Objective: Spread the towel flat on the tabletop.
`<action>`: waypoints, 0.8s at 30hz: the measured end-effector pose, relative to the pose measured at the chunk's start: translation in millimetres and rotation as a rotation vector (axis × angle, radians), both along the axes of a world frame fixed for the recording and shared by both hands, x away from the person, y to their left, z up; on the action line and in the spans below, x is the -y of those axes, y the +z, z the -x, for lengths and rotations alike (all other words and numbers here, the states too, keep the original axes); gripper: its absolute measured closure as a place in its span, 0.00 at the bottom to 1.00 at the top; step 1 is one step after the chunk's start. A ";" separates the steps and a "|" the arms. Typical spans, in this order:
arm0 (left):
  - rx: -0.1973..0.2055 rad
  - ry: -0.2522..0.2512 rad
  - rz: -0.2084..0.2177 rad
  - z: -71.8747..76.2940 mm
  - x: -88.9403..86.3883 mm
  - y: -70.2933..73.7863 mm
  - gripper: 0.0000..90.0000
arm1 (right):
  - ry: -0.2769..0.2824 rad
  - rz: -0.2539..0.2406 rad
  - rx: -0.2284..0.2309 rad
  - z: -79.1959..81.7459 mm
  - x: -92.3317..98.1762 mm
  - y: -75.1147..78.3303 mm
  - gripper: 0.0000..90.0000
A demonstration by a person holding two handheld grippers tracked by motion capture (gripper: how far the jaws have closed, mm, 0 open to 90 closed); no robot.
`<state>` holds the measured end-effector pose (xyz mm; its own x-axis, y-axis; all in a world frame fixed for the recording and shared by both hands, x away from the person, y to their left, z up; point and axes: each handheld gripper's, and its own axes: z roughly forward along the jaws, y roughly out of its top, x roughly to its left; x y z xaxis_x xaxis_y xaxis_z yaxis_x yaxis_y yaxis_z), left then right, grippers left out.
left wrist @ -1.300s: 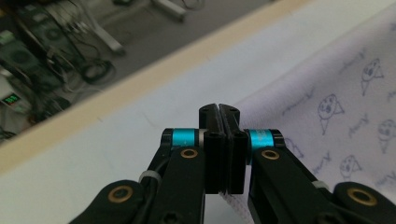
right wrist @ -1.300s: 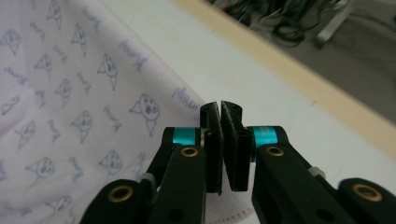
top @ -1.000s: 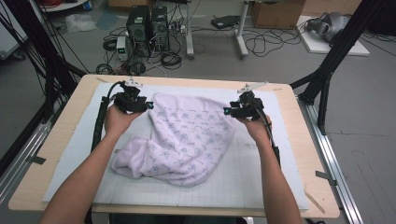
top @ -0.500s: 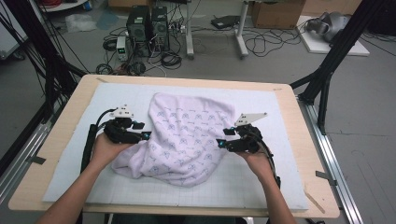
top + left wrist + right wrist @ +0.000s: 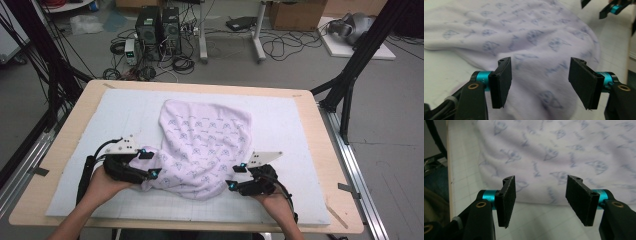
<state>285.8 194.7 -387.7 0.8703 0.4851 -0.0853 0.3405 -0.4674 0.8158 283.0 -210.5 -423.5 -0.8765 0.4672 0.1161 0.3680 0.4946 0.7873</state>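
Note:
A lavender cloth [image 5: 205,145] with small blue prints lies rumpled on the white mat [image 5: 280,115]. My left gripper [image 5: 150,164] sits at the cloth's near left edge. Its jaws have just been opening and stand wide in the left gripper view [image 5: 541,82]. The cloth [image 5: 531,42] lies under and past them, with no pad pressing on it. My right gripper [image 5: 235,176] is at the cloth's near right edge and has also just been opening [image 5: 540,197]. Bare mat lies between its pads, and the cloth's hem [image 5: 564,152] is just beyond them.
The mat covers a wooden table [image 5: 330,150] whose near edge is close behind both hands. Black frame posts [image 5: 350,80] stand at the table's sides. Computer cases and cables [image 5: 160,30] sit on the floor beyond it. In the left gripper view the other gripper [image 5: 610,8] shows at the top right.
Both hands came from the far side of the cloth toward the table's near edge, drawing the cloth along. The jaws of both grippers have opened off the cloth.

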 end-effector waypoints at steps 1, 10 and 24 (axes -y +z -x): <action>-0.001 -0.014 0.001 3.2 1.5 -1.7 0.37 | 0.017 0.019 -0.002 2.2 -3.3 -3.0 0.45; -0.008 -0.126 -0.105 4.7 22.7 -27.0 0.75 | 0.074 0.142 0.012 -2.3 -32.2 -19.0 0.57; -0.010 0.098 0.017 -50.2 11.8 4.9 0.96 | 0.014 0.063 0.070 -48.2 -7.6 43.2 0.94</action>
